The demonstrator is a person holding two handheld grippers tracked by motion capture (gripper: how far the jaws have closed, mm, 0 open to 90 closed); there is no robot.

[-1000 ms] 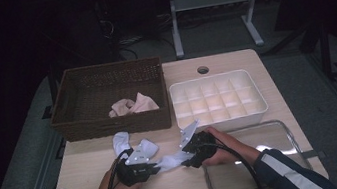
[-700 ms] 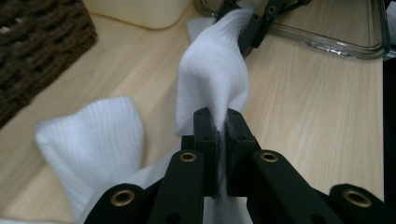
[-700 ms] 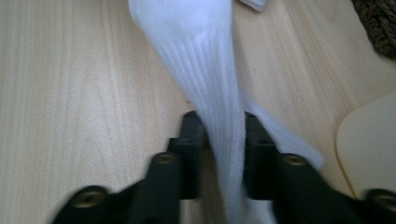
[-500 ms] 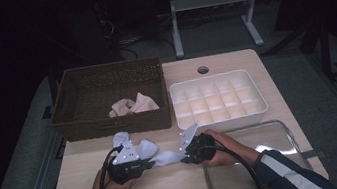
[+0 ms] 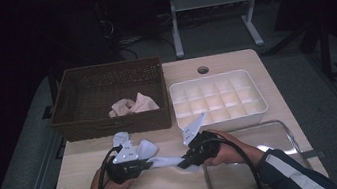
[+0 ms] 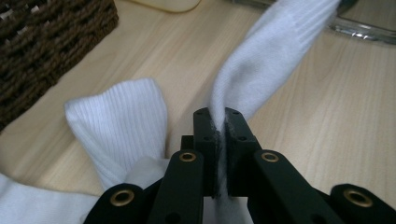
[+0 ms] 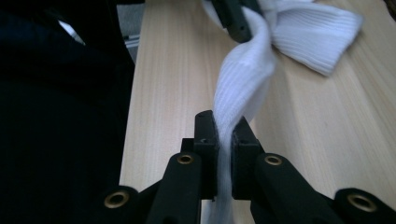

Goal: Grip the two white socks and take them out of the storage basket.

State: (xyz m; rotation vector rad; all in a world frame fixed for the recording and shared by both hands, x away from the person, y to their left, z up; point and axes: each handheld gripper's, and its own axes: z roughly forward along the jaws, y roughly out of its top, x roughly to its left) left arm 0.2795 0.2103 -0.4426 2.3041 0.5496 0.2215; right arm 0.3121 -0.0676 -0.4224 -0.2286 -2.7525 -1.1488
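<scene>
The wooden table [image 5: 232,62] was seen from above, its near edge cut off by the bottom of the frame and its surroundings lost in darkness. At its far left stood a brown wicker basket [image 5: 85,124] holding a crumpled pinkish cloth [image 5: 132,105] whose shape could not be made out. Beside the basket lay a white compartment tray [image 5: 252,107], and at the near right a clear glass dish [image 5: 283,130], faint and hard to trace against the wood and partly covered by the person's right forearm.

Near the front edge, a white sock [image 5: 166,161] was stretched between the two grippers just above the table. The left gripper [image 5: 137,167] was clamped tightly on one end, the ribbed fabric pinched between its pads in the left gripper view [image 6: 219,149]. The right gripper [image 5: 187,162] was likewise closed on the other end [image 7: 224,154]. The rest of the white fabric [image 6: 121,126] lay bunched on the table just beside the left gripper, so that one sock or two could not be told apart.

Compared with a second earlier, the right jaws had closed onto the sock, then eased very slightly while still gripping it, and the fabric between the grippers was drawn out straighter.
</scene>
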